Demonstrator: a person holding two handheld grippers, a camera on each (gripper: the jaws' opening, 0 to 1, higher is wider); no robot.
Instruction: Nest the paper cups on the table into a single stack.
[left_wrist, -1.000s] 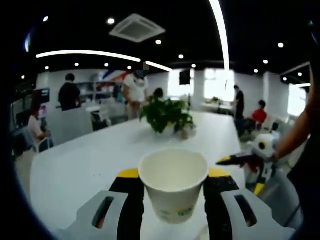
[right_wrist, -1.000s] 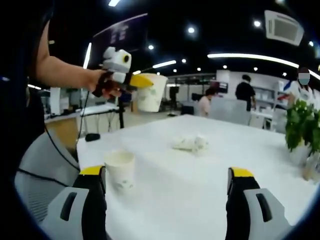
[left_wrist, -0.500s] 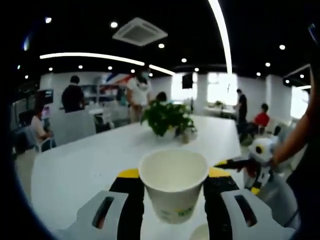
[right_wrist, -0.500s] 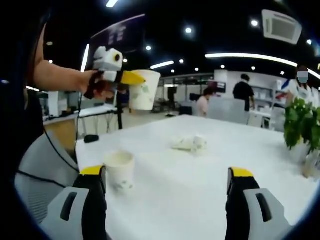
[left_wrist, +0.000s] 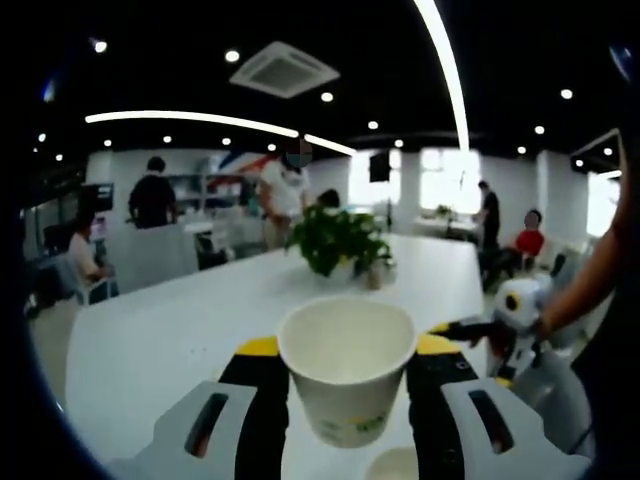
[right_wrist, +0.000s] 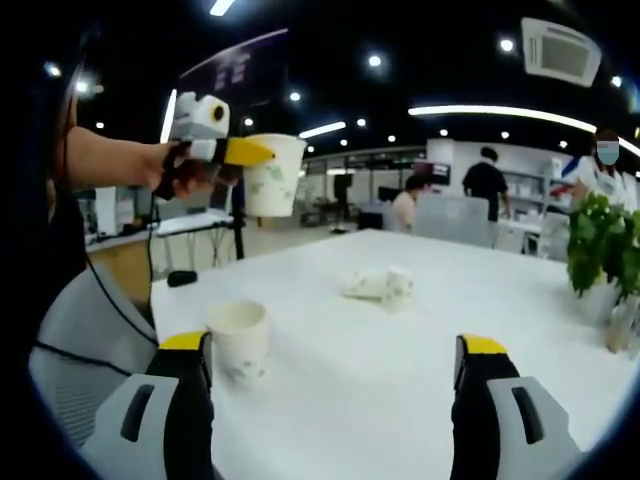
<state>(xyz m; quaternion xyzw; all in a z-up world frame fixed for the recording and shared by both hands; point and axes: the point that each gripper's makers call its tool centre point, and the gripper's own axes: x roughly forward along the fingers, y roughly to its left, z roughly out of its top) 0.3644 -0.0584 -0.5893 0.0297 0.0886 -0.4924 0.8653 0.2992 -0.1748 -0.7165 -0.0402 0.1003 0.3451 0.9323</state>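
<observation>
In the left gripper view, the lower part of the held paper cup (left_wrist: 347, 368) was hidden between the jaws of the left tongs (left_wrist: 347, 380); the green print near its base was too blurred to read. A second cup rim (left_wrist: 392, 465) was cut off by the bottom edge of the picture. The right tongs (left_wrist: 470, 328) were partly covered by the person's hand (left_wrist: 535, 325); their jaw state could not be determined there.

In the right gripper view, the crumpled white object (right_wrist: 378, 285) on the desk (right_wrist: 400, 360) was too blurred to identify. The potted plant (right_wrist: 605, 250) was cut off at the right edge. The print on the standing cup (right_wrist: 238, 342) was illegible.
</observation>
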